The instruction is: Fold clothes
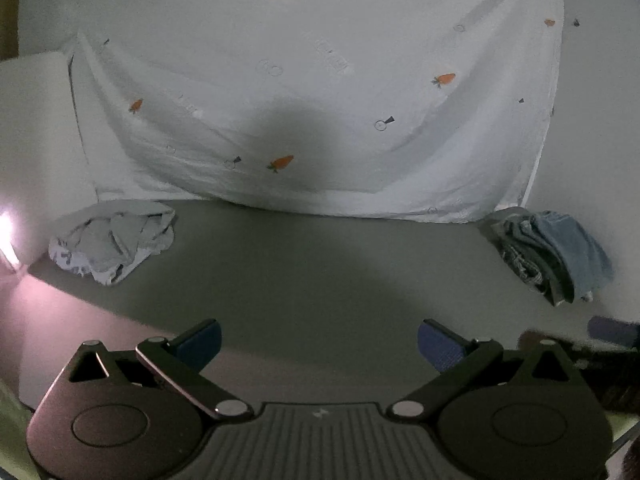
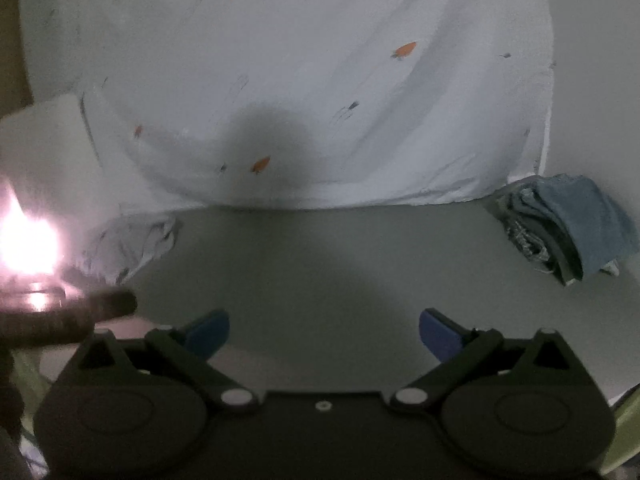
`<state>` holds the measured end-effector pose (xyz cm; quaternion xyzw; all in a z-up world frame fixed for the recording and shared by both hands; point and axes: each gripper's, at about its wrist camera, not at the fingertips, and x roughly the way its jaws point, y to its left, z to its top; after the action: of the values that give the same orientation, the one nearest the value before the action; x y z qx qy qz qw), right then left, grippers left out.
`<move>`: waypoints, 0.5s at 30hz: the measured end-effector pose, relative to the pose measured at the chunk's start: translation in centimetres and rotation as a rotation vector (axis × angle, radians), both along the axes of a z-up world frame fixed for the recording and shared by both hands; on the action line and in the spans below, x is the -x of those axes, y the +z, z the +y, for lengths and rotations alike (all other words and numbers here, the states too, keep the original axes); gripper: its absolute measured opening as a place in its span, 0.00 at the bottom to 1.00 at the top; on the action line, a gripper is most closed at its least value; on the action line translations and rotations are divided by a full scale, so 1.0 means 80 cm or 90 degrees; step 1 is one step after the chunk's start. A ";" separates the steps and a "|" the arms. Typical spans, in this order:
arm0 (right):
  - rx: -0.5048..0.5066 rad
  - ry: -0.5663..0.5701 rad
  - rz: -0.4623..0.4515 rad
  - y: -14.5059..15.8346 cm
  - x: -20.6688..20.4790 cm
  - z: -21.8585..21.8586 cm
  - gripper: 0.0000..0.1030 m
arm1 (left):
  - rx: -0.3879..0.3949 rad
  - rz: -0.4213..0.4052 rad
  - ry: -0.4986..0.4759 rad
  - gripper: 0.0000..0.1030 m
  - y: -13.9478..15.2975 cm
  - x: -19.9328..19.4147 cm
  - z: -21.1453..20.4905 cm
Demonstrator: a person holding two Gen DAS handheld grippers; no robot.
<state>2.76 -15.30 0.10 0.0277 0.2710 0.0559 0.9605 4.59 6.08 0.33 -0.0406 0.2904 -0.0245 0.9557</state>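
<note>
Pale grey crumpled clothing (image 1: 116,240) lies bunched at the table's (image 1: 320,264) far left, showing no clear long axis; folded denim (image 1: 560,256) sits far right, its length running toward the sheet-draped wall (image 1: 320,60). Bare tabletop spreads between them. Left gripper (image 1: 320,346) and right gripper (image 2: 324,336) both gape wide, holding nothing.

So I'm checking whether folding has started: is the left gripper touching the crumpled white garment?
Apart. The left wrist view shows the left gripper open over bare grey table, with the crumpled white garment well beyond its fingers.
</note>
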 end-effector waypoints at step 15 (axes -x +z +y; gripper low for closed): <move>0.045 0.015 -0.013 0.004 -0.010 0.028 0.99 | 0.000 0.017 0.003 1.00 -0.004 -0.009 0.018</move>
<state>3.52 -13.07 0.44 -0.0097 0.2631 0.0579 0.9630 5.28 7.54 0.04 -0.0414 0.3028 -0.0220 0.9519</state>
